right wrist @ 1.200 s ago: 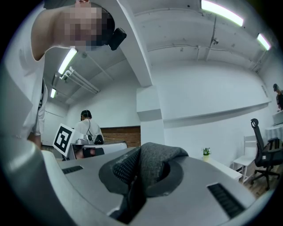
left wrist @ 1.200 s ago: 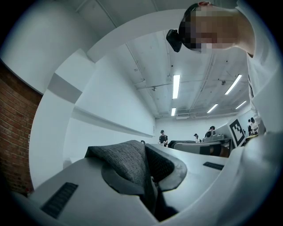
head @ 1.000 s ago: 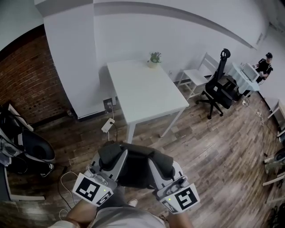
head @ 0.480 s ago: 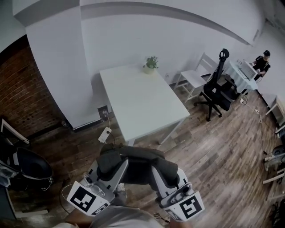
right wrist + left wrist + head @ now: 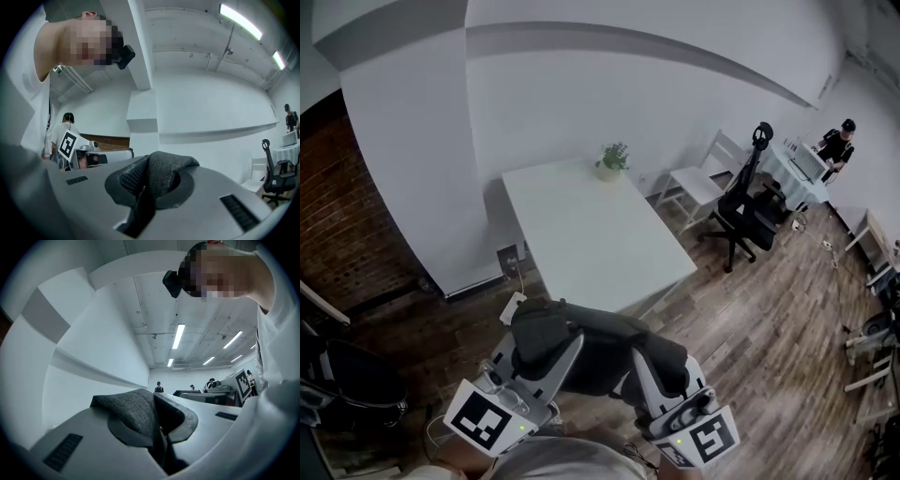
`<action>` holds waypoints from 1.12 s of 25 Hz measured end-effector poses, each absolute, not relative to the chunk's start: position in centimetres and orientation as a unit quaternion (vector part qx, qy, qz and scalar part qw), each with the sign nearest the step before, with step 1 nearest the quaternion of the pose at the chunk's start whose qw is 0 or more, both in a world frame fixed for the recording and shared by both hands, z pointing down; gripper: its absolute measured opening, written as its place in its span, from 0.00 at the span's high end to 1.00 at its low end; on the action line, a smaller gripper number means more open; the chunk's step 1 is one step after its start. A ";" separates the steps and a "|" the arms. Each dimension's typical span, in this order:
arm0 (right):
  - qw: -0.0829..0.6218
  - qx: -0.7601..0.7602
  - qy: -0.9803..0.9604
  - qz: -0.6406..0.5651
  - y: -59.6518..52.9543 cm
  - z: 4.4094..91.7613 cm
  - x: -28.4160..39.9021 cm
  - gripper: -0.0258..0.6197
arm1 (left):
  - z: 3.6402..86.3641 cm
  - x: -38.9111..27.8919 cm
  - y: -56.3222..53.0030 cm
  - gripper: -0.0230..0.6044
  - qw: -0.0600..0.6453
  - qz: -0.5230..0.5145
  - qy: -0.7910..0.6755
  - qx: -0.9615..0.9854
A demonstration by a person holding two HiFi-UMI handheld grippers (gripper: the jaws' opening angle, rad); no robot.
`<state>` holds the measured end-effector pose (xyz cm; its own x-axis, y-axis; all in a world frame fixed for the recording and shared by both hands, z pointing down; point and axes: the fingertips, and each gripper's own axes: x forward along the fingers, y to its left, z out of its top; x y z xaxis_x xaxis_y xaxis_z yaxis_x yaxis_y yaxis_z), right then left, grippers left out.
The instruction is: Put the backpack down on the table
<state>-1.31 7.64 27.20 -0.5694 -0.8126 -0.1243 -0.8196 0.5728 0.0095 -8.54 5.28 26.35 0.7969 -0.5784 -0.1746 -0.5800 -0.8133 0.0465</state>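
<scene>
A dark grey backpack point(image 5: 602, 345) hangs in the air between my two grippers, just short of the near edge of the white table point(image 5: 591, 234). My left gripper point(image 5: 540, 339) is shut on a fold of its grey fabric point(image 5: 133, 414); in the left gripper view the cloth bulges out of the closed jaws of the left gripper point(image 5: 158, 439). On the other side, the right gripper point(image 5: 662, 362) is shut on another fold point(image 5: 164, 172), pinched where the jaws of the right gripper point(image 5: 144, 199) meet. Both grippers point roughly level, towards the table.
A small potted plant point(image 5: 610, 163) stands at the table's far edge. A white chair point(image 5: 697, 184) and a black office chair point(image 5: 741, 201) are to the right, a person point(image 5: 834, 145) at a far desk. A power strip point(image 5: 512, 307) lies on the wooden floor; a brick wall point(image 5: 337, 220) is on the left.
Both grippers have carried the backpack forward and a little upward, so the table's near edge is now much closer to the bag. Both grips are unchanged.
</scene>
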 end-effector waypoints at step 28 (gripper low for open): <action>0.080 -0.425 0.899 0.076 -8.9 21.8 -0.5 0.88 | 21.4 -7.7 -12.0 0.89 0.066 0.089 0.350 -0.930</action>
